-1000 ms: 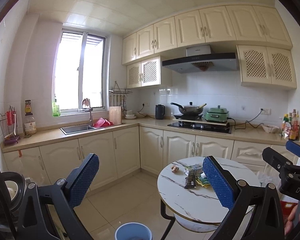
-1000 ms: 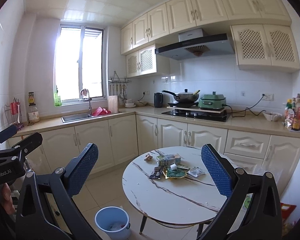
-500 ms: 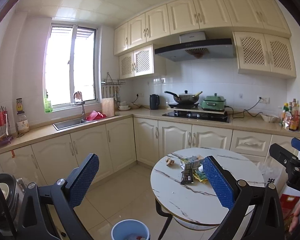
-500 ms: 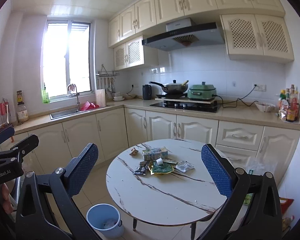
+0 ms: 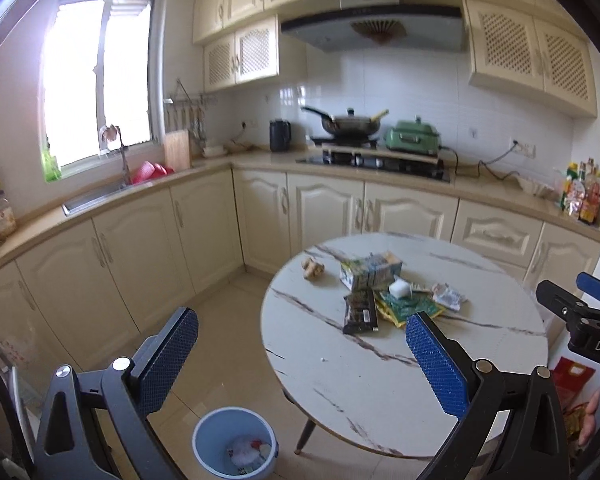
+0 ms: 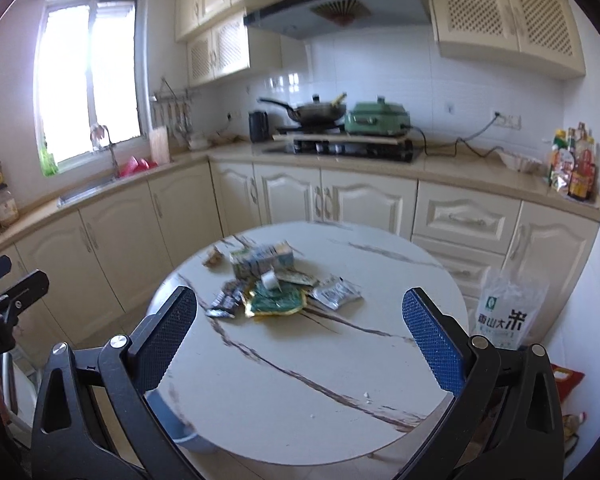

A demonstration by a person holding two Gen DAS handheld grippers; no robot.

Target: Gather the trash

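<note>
A home kitchen. Cream cabinets line the walls. A wok sits under a range hood, with a sink by the window.

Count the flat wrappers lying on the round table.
3: a black wrapper at the pile's left, a green-and-yellow one in the middle, a silver one at its right. More may hide under the carton.

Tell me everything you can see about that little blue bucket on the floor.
The blue bucket is a small round pail, plastic by its look, standing upright on the tiled floor beside the round marble-patterned table, near one of its legs. It has no lid. Some trash already lies at its bottom, white with a touch of red. Neither gripper touches it.
</note>
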